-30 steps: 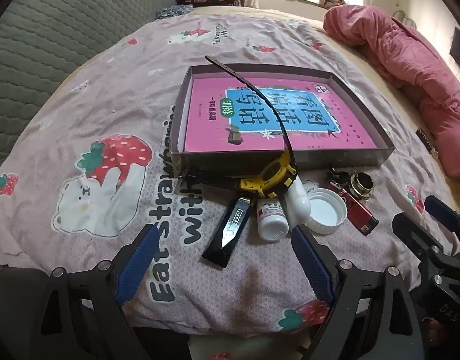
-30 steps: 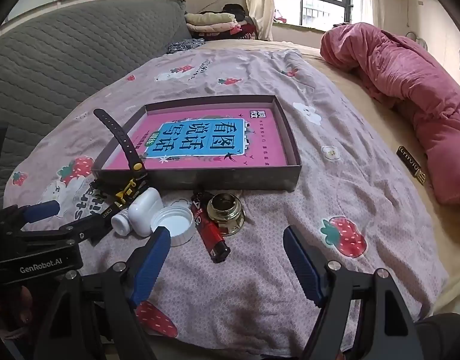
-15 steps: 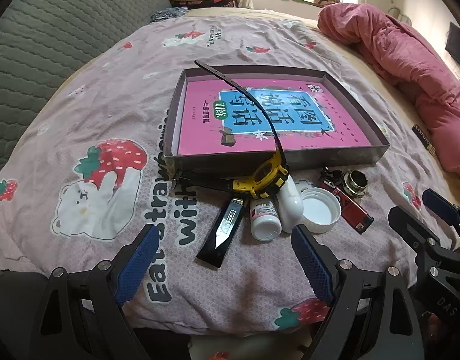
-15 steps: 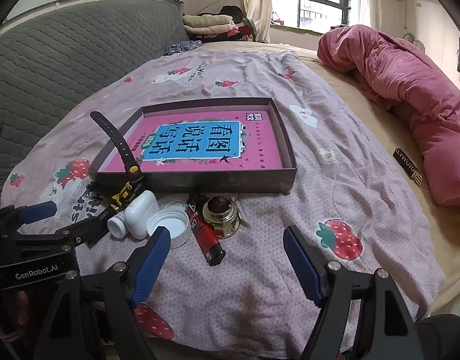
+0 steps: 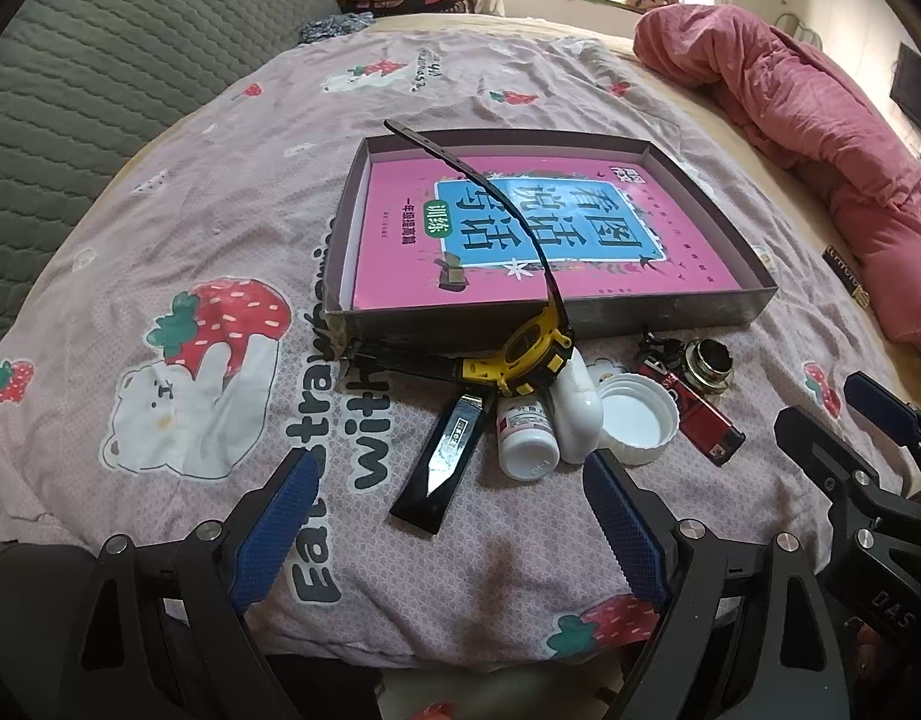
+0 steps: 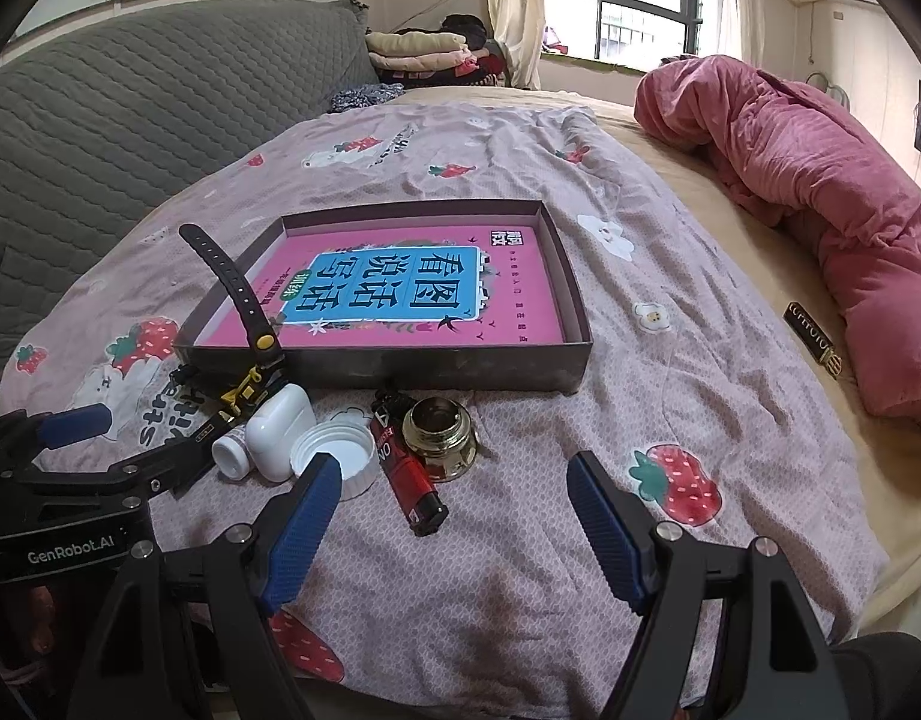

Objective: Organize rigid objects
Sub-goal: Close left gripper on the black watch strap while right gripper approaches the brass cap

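I see left gripper (image 5: 448, 516) wide open, holding nothing, low in front of the box (image 5: 754, 294). Along the box's near wall, left to right: black blade tool (image 5: 445, 459), yellow watch (image 5: 529, 354) with strap leaning on the wall, pill bottle (image 5: 523, 435), white cap (image 5: 637, 417), red lighter (image 5: 697, 417), brass fitting (image 5: 709, 363). Right gripper (image 6: 454, 510) also open, empty.

Watch (image 5: 535, 354) face turned away toward the box (image 5: 670, 315) wall, pink quilt (image 6: 820, 204) cut off at the right edge, pill bottle (image 5: 525, 435) label too small to read, dark bar (image 6: 813, 339) lettering illegible
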{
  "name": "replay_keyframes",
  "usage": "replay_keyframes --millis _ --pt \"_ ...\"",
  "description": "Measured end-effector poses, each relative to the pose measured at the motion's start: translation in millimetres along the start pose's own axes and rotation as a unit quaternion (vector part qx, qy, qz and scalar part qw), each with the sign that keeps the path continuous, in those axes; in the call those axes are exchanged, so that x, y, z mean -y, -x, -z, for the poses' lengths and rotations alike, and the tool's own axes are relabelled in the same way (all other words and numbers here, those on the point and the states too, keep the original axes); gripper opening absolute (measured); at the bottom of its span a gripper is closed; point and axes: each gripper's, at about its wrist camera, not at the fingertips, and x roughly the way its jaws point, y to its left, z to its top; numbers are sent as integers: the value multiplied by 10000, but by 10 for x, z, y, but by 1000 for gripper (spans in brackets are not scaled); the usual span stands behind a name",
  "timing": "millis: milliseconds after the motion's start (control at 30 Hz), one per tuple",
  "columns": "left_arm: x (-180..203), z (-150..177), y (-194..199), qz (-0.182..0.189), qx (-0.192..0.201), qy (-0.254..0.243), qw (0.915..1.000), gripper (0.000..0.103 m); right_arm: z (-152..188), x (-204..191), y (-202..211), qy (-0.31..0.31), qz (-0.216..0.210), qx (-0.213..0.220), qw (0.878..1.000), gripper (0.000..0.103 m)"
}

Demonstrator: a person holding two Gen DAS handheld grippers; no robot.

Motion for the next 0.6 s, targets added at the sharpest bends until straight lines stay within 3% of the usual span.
replay_keyframes --millis 600 --pt "14 -14 -1 12 13 -26 10000 90 -1 -4 -16 13 41 0 10000 77"
